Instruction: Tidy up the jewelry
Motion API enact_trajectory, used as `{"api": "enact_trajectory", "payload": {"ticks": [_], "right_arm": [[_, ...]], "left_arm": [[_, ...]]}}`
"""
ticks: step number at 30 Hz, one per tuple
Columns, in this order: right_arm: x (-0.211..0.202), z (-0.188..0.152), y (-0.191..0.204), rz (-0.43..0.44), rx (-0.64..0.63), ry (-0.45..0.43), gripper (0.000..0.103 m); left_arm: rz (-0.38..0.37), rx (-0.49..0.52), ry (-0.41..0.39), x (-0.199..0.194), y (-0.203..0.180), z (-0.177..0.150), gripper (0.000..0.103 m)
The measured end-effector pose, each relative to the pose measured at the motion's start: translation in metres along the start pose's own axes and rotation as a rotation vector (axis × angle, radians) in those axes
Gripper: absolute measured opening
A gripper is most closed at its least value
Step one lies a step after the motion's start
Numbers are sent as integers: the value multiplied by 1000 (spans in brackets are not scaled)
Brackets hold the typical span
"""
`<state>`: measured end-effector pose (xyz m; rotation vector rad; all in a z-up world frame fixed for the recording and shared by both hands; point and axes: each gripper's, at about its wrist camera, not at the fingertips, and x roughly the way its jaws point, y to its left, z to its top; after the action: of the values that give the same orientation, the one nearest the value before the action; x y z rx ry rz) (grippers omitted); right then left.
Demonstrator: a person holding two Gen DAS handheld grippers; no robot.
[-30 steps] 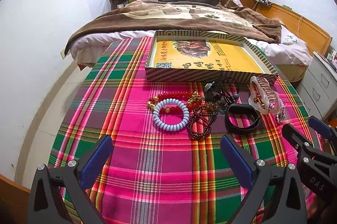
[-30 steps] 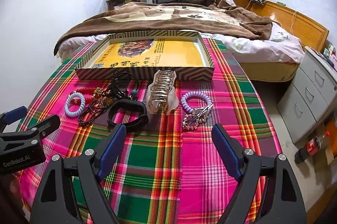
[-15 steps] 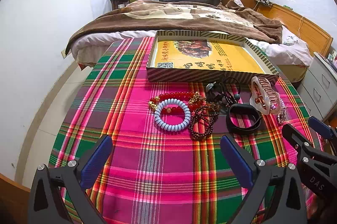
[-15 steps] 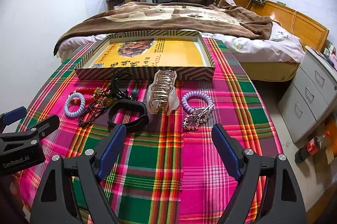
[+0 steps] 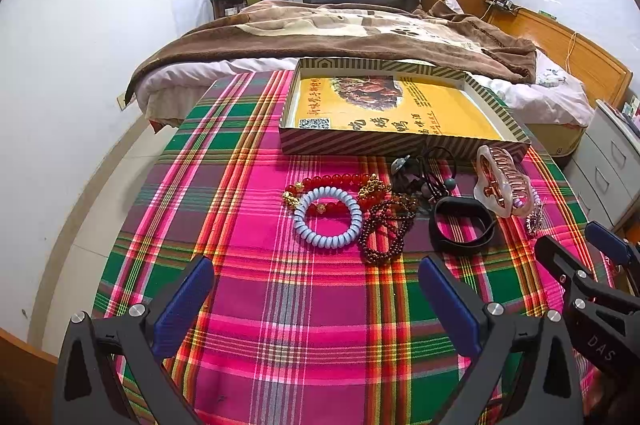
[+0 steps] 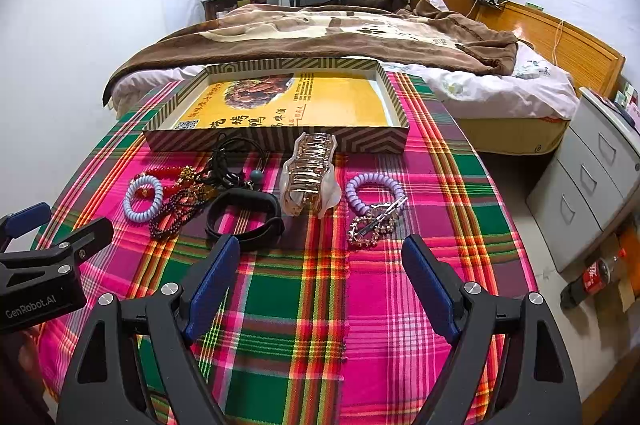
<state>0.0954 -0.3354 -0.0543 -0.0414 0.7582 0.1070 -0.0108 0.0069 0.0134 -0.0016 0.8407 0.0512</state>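
The left gripper (image 5: 316, 289) and right gripper (image 6: 320, 269) both hover with fingers spread wide, holding nothing, above the plaid tablecloth (image 6: 304, 305). Just beyond the left fingertips lie a pale blue coil bracelet (image 5: 327, 217) and dark beads (image 5: 384, 231); ahead of the right, a black band (image 6: 244, 221), hair claw (image 6: 310, 181) and lilac coil bracelet (image 6: 374, 191). Farther back sits the striped box (image 6: 276, 139).

Two low wrist views facing the bed, left camera leftward, both sharing the box (image 5: 400, 141) (image 6: 276, 137)
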Motion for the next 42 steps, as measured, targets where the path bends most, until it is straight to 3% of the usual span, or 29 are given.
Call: {"api": "enact_trajectory", "payload": {"ticks": [26, 35, 42], "right_arm": [[7, 5, -3, 27, 2, -6, 84], [11, 30, -13, 73, 16, -69, 84], [51, 49, -12, 91, 32, 3, 84]], "left_arm": [[-13, -4, 19, 12, 4, 5, 103], [-106, -49, -5, 24, 29, 13, 103], [-108, -73, -7, 33, 43, 20, 103]]}}
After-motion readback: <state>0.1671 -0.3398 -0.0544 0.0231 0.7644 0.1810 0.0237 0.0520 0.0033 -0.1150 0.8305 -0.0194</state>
